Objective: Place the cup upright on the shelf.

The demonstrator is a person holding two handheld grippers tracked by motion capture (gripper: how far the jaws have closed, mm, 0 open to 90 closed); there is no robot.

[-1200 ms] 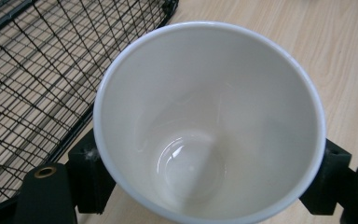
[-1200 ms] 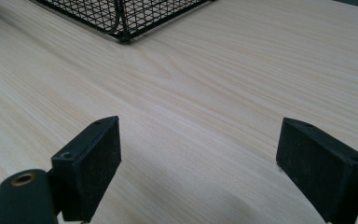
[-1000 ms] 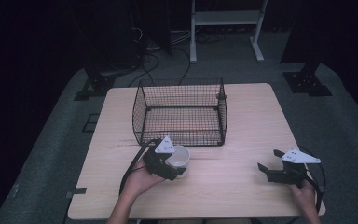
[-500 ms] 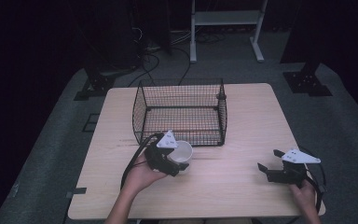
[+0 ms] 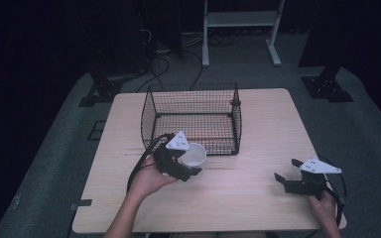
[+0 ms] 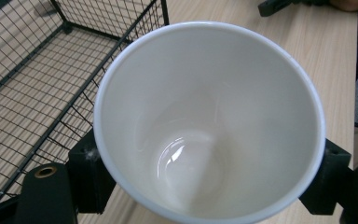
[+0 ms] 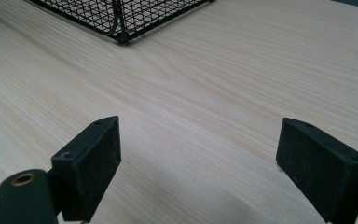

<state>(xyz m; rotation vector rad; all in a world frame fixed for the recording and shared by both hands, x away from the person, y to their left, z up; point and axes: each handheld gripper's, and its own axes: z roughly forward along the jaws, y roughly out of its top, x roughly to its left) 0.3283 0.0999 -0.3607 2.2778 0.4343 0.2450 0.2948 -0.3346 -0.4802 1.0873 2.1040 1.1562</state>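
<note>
Your left gripper (image 5: 191,167) hides the white cup's (image 5: 194,154) near wall — its rim (image 6: 205,28) runs off the left gripper view's bottom edge.

1. A lab or recording studio is suggested, not a home: the pale square wood-grain table (image 5: 258,198) is set alone on grey carpeted flooring (image 5: 54,163) amid deep darkness
2. Black curtained surroundings (image 5: 39,39) are seen on all sides, as in a darkened capture space
3. Black cables (image 5: 178,59) are trailed across the floor behind the table
4. Black metal stand feet (image 5: 327,87) are placed at the table's far corners, and a white metal frame stand (image 5: 240,29) is seen beyond
5. Camera-bearing handheld grippers point to data recording
</note>
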